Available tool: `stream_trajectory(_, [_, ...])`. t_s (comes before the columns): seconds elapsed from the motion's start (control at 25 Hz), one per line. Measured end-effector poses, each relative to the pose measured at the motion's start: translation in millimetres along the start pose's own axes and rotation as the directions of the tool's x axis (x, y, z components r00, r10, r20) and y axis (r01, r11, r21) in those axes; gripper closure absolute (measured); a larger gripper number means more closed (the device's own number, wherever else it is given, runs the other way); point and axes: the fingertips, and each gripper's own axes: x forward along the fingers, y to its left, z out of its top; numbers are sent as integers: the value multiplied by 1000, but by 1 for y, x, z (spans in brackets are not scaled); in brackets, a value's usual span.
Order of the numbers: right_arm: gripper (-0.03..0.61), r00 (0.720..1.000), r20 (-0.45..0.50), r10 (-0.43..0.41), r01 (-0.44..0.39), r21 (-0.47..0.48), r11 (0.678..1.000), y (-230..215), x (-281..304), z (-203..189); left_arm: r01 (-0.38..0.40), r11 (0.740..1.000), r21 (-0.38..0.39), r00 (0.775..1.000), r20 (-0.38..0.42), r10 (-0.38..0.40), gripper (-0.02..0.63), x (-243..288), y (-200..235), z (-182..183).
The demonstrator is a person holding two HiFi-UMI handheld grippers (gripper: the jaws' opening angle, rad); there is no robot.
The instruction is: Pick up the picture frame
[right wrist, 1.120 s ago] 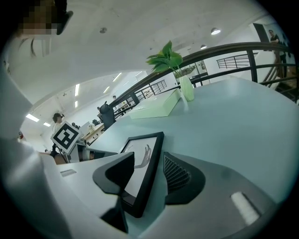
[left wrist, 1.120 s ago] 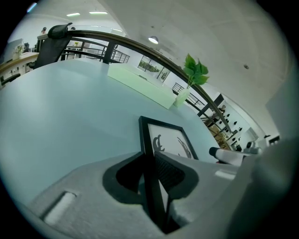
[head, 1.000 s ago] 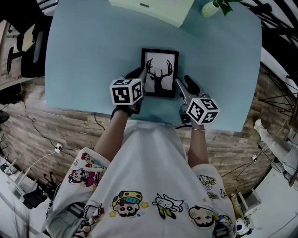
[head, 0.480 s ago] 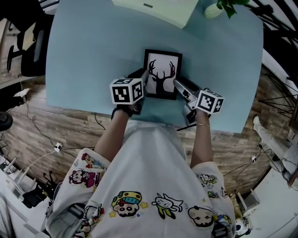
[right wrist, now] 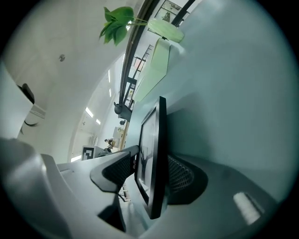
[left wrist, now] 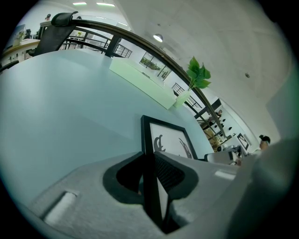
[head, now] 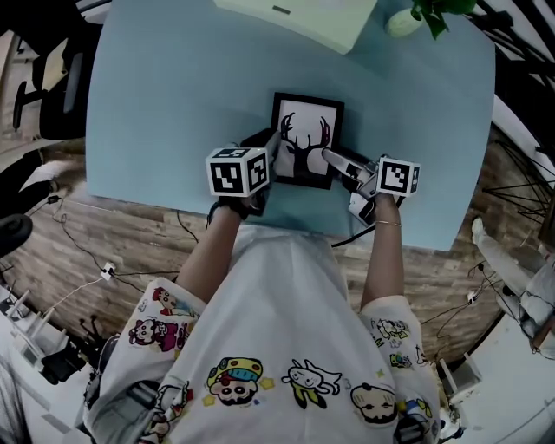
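The picture frame, black-bordered with a stag's silhouette, lies near the middle of the pale blue table, towards the person's side, with a gripper at each long edge. The left gripper is clamped on the frame's left edge, its pads pressing both faces. The right gripper straddles the right edge with its jaws opening: one pad lies against the back of the frame and the other stands off the picture side, so it grips nothing. The likely trouble follows from that. If a lift begins now, the whole frame hangs from one thin bite on one edge, and it could pivot in the left pads, sag on its right side, and slip out or knock down on the table. A second risk is the right jaws closing off-square, since the frame sits slanted between them; a pad could skid over the smooth front rather than seat. The head view gives the layout, with both grippers flanking the frame and the pale green box and the plant well apart at the far edge, but it does not show the grip. The left gripper view shows the frame pinched deep in the left gripper. The right gripper view shows the gap beside the frame inside the right gripper. Whether the frame is clear of the tabletop, no view settles.
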Motion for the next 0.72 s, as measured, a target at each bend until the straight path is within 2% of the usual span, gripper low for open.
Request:
stream_trajectory(0.2, [356,996,-67,58,-57,13,998,3,1,-1,12,1000,-1,1000,-9,-12,543,0,1,0])
stream_trajectory(0.4, [365,977,-79,198,-194,54,980,17,6,7,25,1000,-13,1000,-16,-25,543,0,1,0])
stream_trajectory(0.52, [365,950,-123,286,-279,75,957,32,25,6,34,999,-12,999,-22,-34,545,0,1,0])
stream_trajectory(0.72, [376,940,-140,311,-302,78,950,48,55,7,47,999,-27,999,-27,-48,546,1,-1,-1])
